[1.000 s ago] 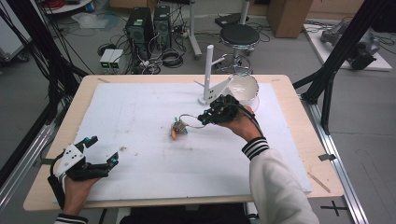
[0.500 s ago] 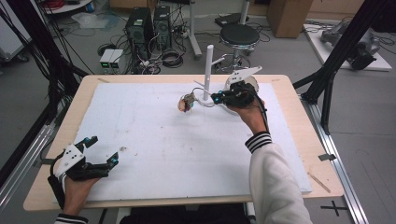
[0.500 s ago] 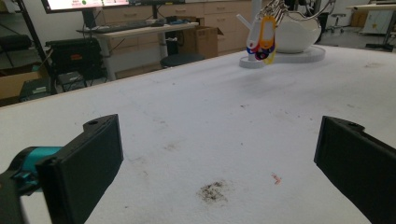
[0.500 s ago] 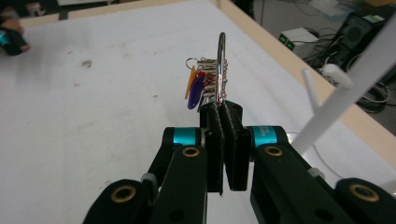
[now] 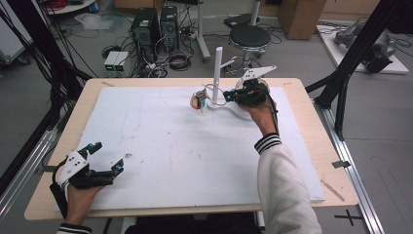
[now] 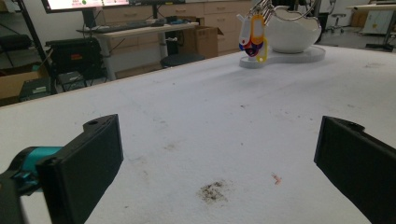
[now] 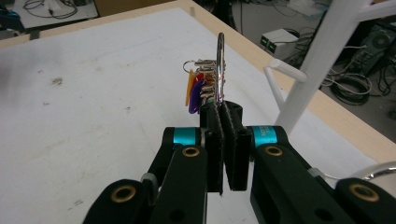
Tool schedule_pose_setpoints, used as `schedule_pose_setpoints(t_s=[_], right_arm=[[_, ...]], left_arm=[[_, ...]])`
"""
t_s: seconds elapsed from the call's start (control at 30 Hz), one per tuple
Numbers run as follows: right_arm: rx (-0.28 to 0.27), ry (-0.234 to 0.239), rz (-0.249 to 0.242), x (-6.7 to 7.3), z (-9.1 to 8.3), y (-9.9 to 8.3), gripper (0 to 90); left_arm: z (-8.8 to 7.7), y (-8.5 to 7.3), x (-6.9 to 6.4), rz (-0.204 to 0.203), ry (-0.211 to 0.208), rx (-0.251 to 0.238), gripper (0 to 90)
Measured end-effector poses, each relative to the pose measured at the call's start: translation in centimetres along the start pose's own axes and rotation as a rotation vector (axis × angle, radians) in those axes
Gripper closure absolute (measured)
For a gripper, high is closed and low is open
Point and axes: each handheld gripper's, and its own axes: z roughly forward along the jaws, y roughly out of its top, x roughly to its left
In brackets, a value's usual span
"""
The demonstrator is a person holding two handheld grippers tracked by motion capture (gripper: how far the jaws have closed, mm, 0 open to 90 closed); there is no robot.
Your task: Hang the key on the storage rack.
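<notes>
A bunch of coloured key tags (image 5: 198, 101) on a metal ring (image 7: 220, 60) hangs above the white board, just left of the white peg stand (image 5: 217, 66). My right gripper (image 5: 225, 97) is shut on the ring, which stands upright out of its pads, with the orange, red and purple tags (image 7: 194, 91) dangling on the far side. The stand's post (image 7: 322, 56) and a side peg (image 7: 281, 70) rise close on the right. My left gripper (image 5: 107, 156) rests open at the near left corner with nothing between its jaws; from there the tags (image 6: 252, 35) hang far off.
A white bowl (image 6: 292, 28) sits on the stand's flat base (image 6: 285, 57) at the far side of the white foam board (image 5: 160, 141). A small dirt smudge (image 6: 212, 190) marks the board by my left gripper. Beyond the wooden table edge (image 5: 316, 122) stand a stool and computers.
My right gripper has carried the key bunch away from the board's middle toward the far edge, up beside the white stand. The left gripper has stayed still.
</notes>
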Motion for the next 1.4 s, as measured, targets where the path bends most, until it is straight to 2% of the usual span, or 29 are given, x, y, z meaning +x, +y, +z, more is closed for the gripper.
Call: schedule_pose_setpoints(t_s=[0.2,0.37,0.7,1.0,1.07,1.4], right_arm=[[-0.018,-0.026,0.038,-1.2,0.0,-0.4,88.9],[-0.025,-0.032,0.052,-1.5,0.1,-0.5,88.9],[-0.033,-0.059,0.132,-2.6,0.5,-1.3,88.9],[-0.050,-0.070,0.136,-2.9,0.9,-1.5,88.8],[-0.049,-0.073,0.157,-3.0,1.0,-1.6,88.8],[-0.055,-0.075,0.177,-3.4,1.6,-1.9,88.8]], left_arm=[[0.0,0.0,0.0,0.001,0.000,0.000,1.7],[0.0,0.0,0.0,0.001,-0.001,0.001,1.7],[0.0,0.0,0.0,0.002,0.001,0.001,1.7],[0.0,0.0,0.0,0.005,0.003,0.003,1.7],[0.0,0.0,0.0,0.003,0.002,0.003,1.7],[0.0,0.0,0.0,0.003,0.002,0.003,1.7]])
